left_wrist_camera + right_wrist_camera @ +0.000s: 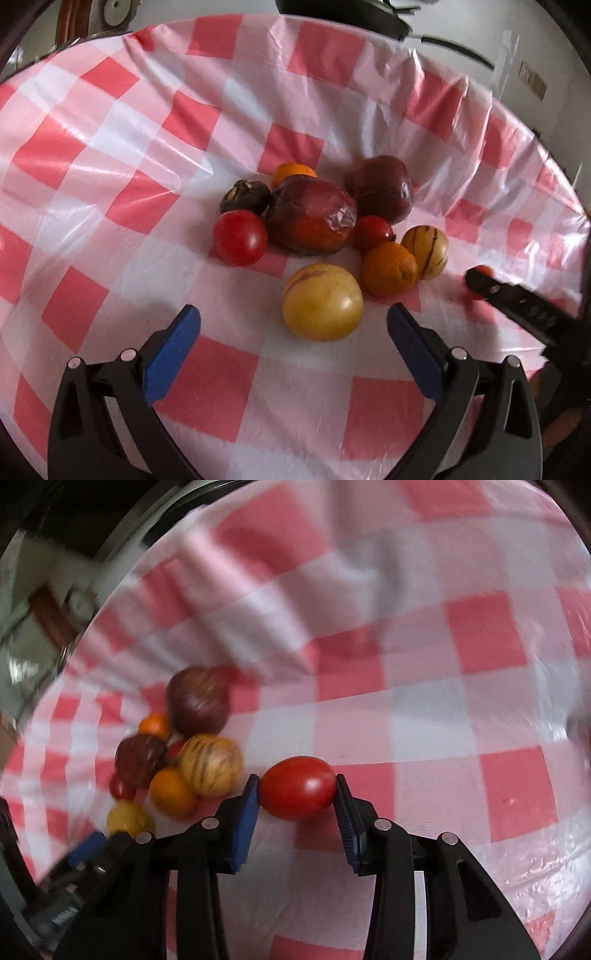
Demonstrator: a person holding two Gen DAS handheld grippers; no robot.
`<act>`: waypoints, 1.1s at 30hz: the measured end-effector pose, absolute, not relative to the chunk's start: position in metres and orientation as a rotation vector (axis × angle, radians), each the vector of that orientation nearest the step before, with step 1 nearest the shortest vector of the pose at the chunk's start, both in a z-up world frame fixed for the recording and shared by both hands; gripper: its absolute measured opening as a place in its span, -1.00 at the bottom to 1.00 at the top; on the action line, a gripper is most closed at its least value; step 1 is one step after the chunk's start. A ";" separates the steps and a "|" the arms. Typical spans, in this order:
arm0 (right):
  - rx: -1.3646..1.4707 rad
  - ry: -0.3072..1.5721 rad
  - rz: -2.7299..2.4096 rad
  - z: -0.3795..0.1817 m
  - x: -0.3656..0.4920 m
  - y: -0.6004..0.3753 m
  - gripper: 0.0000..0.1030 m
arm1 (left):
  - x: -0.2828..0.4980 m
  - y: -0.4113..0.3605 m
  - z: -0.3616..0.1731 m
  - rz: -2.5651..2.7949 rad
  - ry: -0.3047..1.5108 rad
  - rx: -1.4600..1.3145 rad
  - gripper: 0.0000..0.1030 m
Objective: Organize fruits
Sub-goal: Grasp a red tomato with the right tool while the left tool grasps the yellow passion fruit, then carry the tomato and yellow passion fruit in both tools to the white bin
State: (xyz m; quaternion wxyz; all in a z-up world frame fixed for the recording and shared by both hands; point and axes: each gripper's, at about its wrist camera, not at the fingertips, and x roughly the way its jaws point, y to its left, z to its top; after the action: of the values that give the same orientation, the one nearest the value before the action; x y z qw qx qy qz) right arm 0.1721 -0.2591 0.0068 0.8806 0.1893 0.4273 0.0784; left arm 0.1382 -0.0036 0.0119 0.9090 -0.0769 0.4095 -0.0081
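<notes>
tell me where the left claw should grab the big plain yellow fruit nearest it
Grip the yellow fruit across its round middle, coming straight forward and down from the near side. The open left claw already faces it, its flanks are bare, and the only close neighbour, the orange, sits behind right.

You have a round table (110, 155) under a glossy red, pink and white checked cover (229, 391), creased where it drapes over the far edge. Beyond it stands a pale wall (546, 55), with brown wooden furniture (70, 22) at far left.
</notes>
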 end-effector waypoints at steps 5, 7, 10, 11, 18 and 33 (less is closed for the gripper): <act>0.402 0.893 0.166 0.006 0.174 -0.260 -0.23 | 0.157 -0.024 0.005 0.003 0.907 -0.049 0.32; 0.406 0.896 0.167 0.005 0.175 -0.259 -0.23 | 0.159 -0.028 0.004 0.016 0.909 -0.019 0.26; 0.401 0.892 0.167 0.005 0.174 -0.258 -0.23 | 0.157 -0.024 0.005 -0.006 0.895 -0.047 -0.11; 0.397 0.890 0.167 0.005 0.174 -0.257 -0.23 | 0.156 -0.023 0.006 -0.014 0.890 -0.062 -0.13; 0.392 0.873 0.177 0.005 0.174 -0.257 -0.23 | 0.144 -0.003 0.008 -0.022 0.845 -0.169 -0.13; 0.465 0.810 0.191 0.011 0.161 -0.271 -0.23 | 0.122 0.020 0.019 0.007 0.774 -0.272 -0.13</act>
State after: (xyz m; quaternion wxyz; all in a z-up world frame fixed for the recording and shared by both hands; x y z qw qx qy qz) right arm 0.1607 -0.2707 0.0106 0.8884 0.2240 0.3900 0.0920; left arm 0.1218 0.0202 0.0187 0.9171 -0.1320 0.3761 0.0036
